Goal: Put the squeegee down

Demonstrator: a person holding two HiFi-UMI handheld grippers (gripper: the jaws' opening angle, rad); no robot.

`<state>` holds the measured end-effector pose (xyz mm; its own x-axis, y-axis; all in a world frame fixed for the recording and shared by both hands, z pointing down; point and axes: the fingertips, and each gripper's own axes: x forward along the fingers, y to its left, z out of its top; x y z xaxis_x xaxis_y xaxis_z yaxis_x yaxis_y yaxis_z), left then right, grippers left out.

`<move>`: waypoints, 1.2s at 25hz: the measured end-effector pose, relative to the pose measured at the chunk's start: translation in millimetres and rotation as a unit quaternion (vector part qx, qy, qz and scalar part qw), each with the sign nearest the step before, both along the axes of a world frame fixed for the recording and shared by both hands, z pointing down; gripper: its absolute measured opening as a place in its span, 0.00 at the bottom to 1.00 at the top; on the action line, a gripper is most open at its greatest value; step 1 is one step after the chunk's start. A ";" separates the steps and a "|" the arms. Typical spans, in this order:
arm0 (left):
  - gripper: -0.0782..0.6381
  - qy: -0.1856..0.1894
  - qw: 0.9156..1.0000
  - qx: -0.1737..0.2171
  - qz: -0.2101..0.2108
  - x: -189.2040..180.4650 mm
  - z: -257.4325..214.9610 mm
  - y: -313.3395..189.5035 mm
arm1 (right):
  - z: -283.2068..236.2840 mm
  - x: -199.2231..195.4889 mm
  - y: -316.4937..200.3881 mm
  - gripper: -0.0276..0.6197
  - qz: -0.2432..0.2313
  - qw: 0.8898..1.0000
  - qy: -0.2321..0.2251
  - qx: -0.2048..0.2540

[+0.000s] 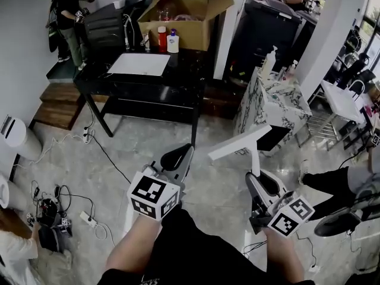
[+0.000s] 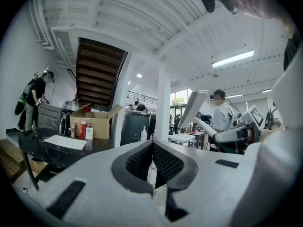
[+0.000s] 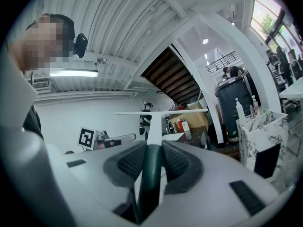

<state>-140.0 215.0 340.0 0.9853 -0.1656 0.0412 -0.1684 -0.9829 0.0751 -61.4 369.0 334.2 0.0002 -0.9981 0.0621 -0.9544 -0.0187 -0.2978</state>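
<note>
The squeegee (image 1: 240,142) has a long white blade and a dark green handle. My right gripper (image 1: 262,186) is shut on that handle and holds it over the floor, blade pointing away from me. In the right gripper view the green handle (image 3: 150,174) runs between the pads and the blade (image 3: 161,112) lies crosswise ahead of my right gripper (image 3: 150,150). My left gripper (image 1: 178,157) hangs beside it on the left, shut with nothing in it. In the left gripper view the pads of my left gripper (image 2: 152,145) meet at the tip, and the squeegee (image 2: 194,105) shows at the right.
A black table (image 1: 142,88) with a white board (image 1: 139,64), bottles and a cardboard box (image 1: 184,16) stands ahead. A marble-patterned cabinet (image 1: 273,103) stands to the right. Cables and a power strip (image 1: 89,218) lie on the floor at left. A person (image 1: 68,10) stands at the back left.
</note>
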 end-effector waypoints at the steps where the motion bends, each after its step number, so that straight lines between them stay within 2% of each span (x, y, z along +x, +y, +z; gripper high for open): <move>1: 0.12 -0.001 1.000 -0.001 0.002 3.4 1.3 -2.8 | 1.6 2.9 -3.6 0.19 0.001 1.000 -0.003 0.000; 10: 0.12 0.000 1.000 -0.019 0.013 48.0 17.5 -61.4 | 25.6 39.2 -60.8 0.19 0.007 1.000 -0.014 -0.018; 23: 0.12 -0.022 0.999 -0.037 0.010 109.4 34.6 -231.5 | 30.2 109.9 -239.4 0.19 0.004 0.999 -0.024 -0.033; 30: 0.12 -0.022 0.998 -0.043 0.026 137.0 40.3 -303.0 | 26.0 137.4 -311.3 0.19 0.022 0.999 -0.019 -0.036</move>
<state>-3.0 -88.0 380.3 0.9894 -0.1084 0.0968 -0.1225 -0.9804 0.1540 76.0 57.7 360.2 0.0401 -0.9901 0.1347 -0.9402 -0.0830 -0.3303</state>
